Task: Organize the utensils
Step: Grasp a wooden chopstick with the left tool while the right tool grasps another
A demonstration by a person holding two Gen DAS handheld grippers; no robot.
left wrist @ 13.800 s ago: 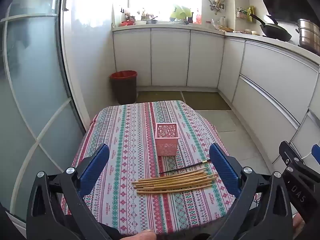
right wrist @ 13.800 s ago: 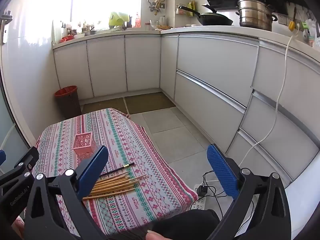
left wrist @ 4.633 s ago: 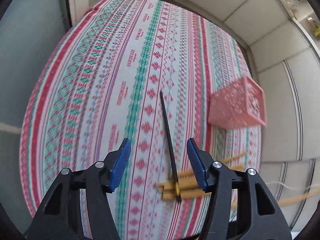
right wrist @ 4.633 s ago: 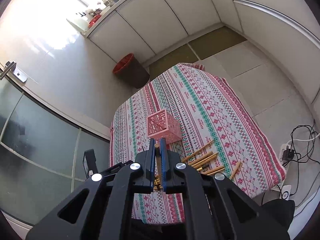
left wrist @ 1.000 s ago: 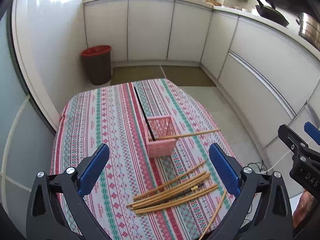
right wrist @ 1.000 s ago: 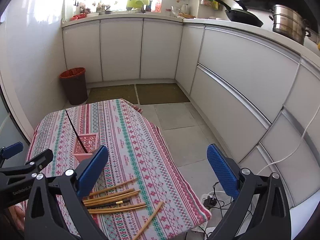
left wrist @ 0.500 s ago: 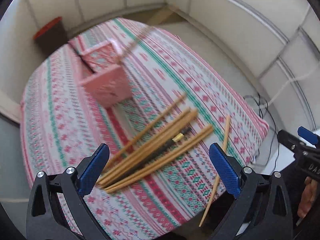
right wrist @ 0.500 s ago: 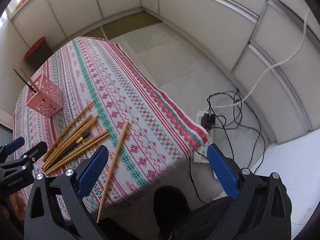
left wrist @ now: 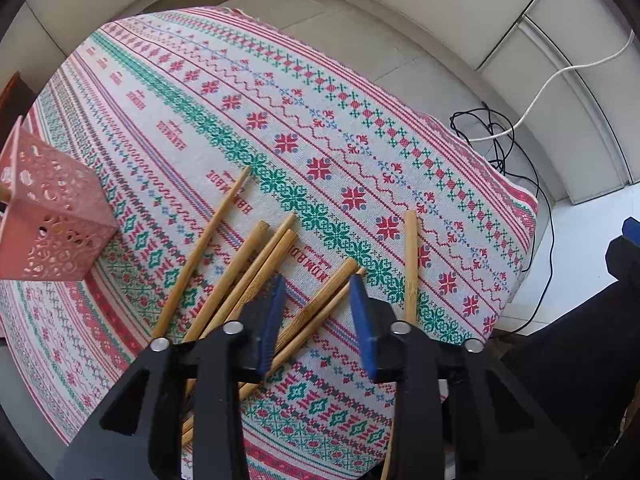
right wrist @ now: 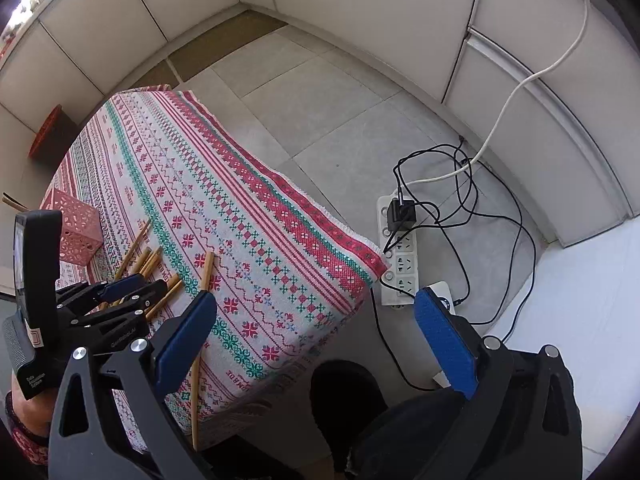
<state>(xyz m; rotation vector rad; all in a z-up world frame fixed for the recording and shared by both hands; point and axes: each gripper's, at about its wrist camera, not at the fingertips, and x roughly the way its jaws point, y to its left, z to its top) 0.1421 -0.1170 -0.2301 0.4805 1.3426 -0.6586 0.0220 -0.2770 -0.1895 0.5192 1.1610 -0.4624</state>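
Several bamboo chopsticks lie in a loose heap on the patterned tablecloth. My left gripper is low over the heap, half open, its blue pads on either side of two chopsticks, not closed on them. One chopstick lies apart on the right. The pink lattice holder stands at the left with a chopstick end showing. My right gripper is wide open and empty above the table's near corner; the left gripper and the heap show in its view.
The table's right edge drops to the tiled floor. A white power strip with black cables lies on the floor beside it. White cabinets line the walls. A red bin stands beyond the table.
My left gripper has dropped closer to the chopstick heap and narrowed its jaws around two chopsticks. The right gripper has tilted further down and stays wide open.
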